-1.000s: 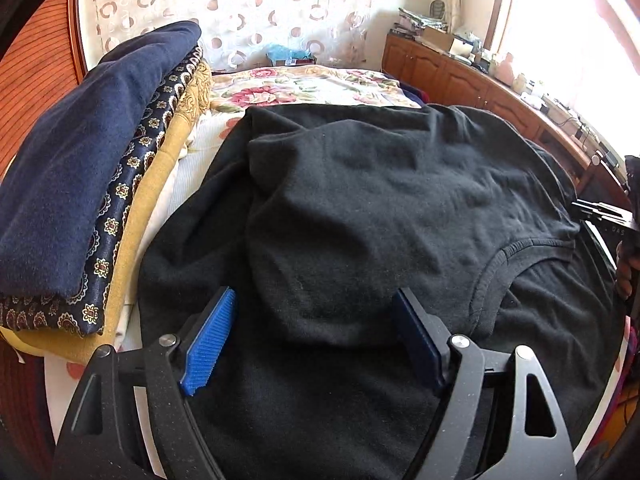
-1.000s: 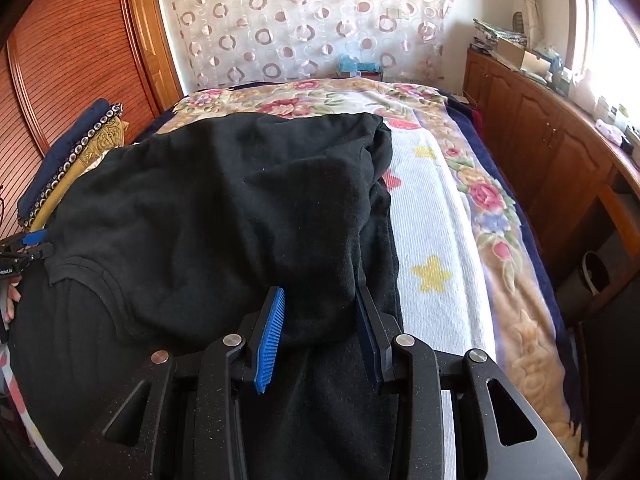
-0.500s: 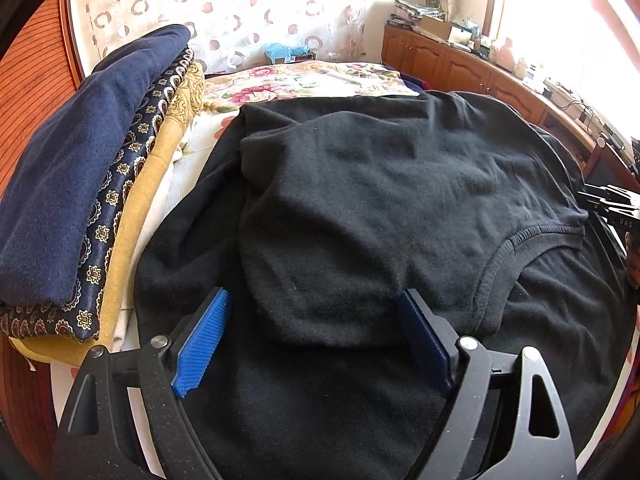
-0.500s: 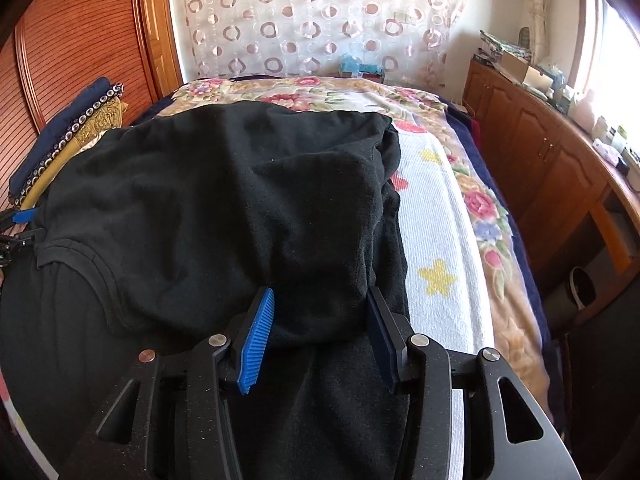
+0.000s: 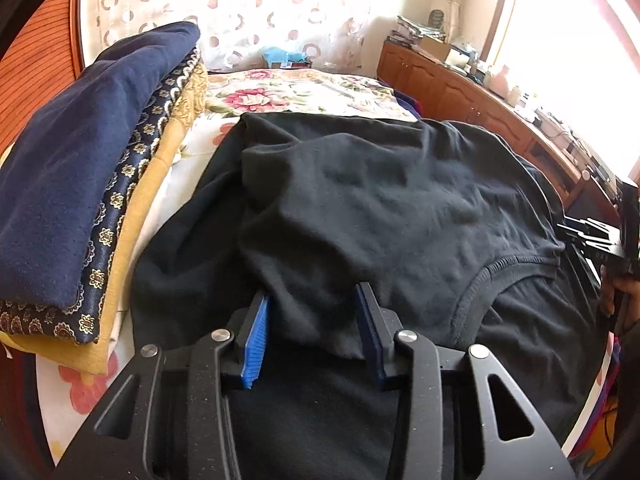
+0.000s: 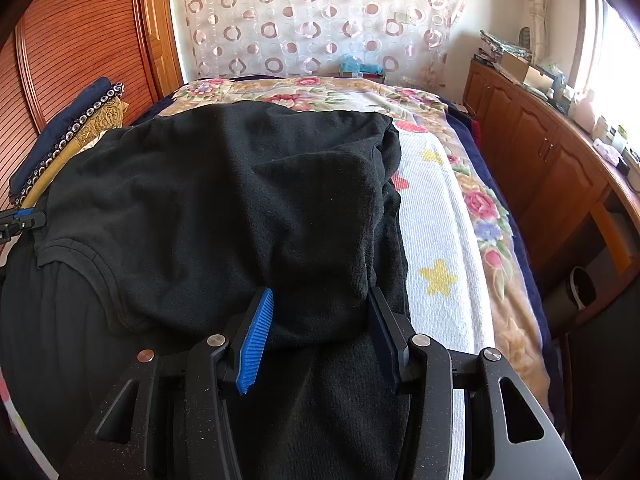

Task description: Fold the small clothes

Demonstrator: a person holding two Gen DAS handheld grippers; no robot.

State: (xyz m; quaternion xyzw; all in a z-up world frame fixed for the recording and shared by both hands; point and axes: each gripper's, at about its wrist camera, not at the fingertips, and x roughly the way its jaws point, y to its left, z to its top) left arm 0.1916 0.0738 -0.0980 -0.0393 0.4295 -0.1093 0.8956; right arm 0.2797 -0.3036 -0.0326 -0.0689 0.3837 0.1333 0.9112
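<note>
2 sleeves [image 5: 316, 300] between fingers [image 5: 256, 344]

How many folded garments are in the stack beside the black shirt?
3, stacked left of the black shirt: a navy one on top, a patterned dark one under it, a mustard one at the bottom. More may be hidden beneath.
</note>
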